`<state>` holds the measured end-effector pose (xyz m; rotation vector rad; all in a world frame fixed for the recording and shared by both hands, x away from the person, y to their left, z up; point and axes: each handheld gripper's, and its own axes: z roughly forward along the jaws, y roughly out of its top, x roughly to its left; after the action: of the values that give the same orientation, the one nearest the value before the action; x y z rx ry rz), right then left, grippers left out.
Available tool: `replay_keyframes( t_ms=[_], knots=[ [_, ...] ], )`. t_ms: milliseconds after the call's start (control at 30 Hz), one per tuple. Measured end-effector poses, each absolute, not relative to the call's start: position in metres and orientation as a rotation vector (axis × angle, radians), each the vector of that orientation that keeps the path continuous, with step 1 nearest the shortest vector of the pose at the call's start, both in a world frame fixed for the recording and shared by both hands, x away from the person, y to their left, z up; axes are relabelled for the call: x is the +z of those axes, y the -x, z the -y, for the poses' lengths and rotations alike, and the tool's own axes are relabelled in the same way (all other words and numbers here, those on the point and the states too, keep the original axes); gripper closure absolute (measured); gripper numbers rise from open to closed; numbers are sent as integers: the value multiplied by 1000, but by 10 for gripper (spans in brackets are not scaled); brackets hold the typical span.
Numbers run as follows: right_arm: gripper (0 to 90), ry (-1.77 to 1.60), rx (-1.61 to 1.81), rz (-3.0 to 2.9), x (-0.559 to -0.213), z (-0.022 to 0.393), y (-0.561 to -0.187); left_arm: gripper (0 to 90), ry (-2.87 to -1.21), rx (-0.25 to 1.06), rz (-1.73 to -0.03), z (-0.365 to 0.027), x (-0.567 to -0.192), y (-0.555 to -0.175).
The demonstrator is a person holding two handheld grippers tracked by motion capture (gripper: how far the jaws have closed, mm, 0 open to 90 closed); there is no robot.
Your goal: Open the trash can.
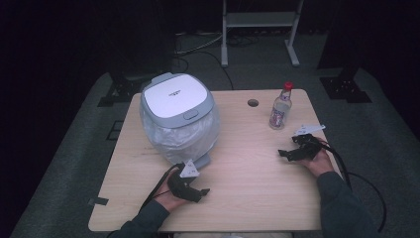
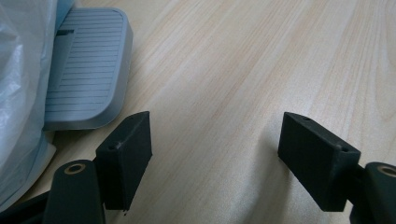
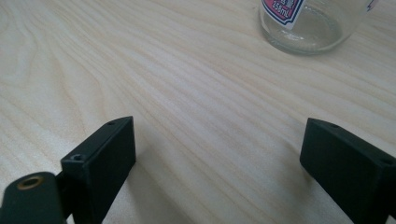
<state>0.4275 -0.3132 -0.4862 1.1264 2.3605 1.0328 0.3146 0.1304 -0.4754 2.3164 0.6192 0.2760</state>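
A pale wooden bench [image 1: 247, 163] carries a grey-and-white pedal bin [image 1: 179, 116] lined with a plastic bag [image 2: 18, 93] at its left rear, lid down. A clear bottle [image 1: 281, 106] with a red cap stands upright at the right rear, well apart from the bin. The left claw [image 2: 215, 149] rests low over the bench just beside the bin's foot pedal [image 2: 86, 70], jaws spread wide with nothing between them. The right claw [image 3: 219, 163] sits near the bottle's base, jaws likewise wide apart over bare wood.
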Motion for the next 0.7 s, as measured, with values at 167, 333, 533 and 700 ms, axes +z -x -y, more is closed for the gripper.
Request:
replay_keyframes(
  t_ms=[167,333,533,700],
  knots=[
    [89,-1127,1033,-2360,-486,313,-428,252,-2328,271,-618,-130,-474,-314],
    [90,-1128,1033,-2359,-486,313,-428,253,-2337,265,-618,-131,-474,-314],
    [90,-1131,1033,-2356,-486,313,-428,259,-2346,268,-637,-130,-472,-315],
    [90,-1132,1033,-2356,-486,313,-428,268,-2341,258,-666,-130,-471,-316]
  ],
)
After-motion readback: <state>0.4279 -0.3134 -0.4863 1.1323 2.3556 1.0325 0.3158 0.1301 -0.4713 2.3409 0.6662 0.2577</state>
